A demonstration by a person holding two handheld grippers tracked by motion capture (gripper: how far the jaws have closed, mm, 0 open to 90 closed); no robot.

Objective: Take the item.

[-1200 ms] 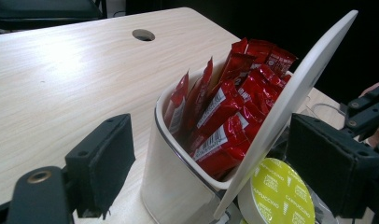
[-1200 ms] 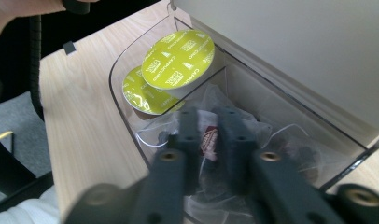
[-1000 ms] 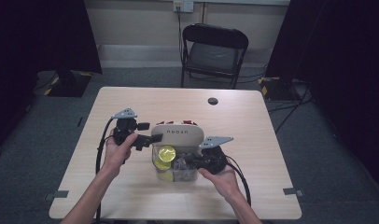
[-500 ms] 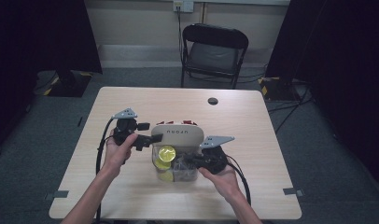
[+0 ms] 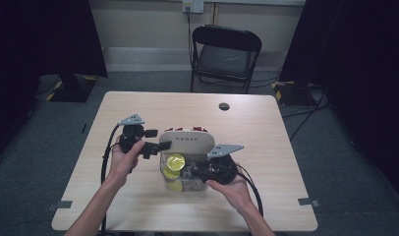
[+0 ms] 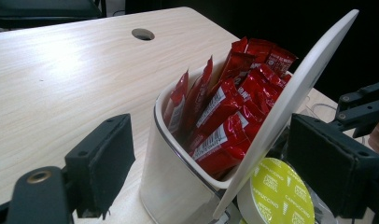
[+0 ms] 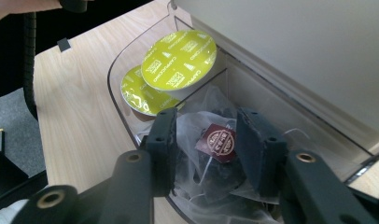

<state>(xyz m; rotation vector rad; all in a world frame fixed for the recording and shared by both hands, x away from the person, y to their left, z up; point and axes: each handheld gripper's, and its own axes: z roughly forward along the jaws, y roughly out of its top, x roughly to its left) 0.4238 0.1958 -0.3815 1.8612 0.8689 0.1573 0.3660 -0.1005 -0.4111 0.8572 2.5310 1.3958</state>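
Only the right gripper (image 7: 204, 140) had changed: its jaws had just been opening and stood apart around a tea bag (image 7: 215, 140) in the clear box (image 7: 117, 100), not pressing it. Just beyond lay two yellow-green capsules (image 7: 180, 58). Farther on, the left gripper (image 6: 215, 177) was clamped on the edge of the raised white lid (image 6: 290, 105). Behind the lid, red sachets (image 6: 225, 105) stood in the far compartment, on the wooden table (image 5: 266, 128).

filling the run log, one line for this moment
left gripper: holds white lid up | right gripper: jaws just opened around tea bag in clear plastic organiser
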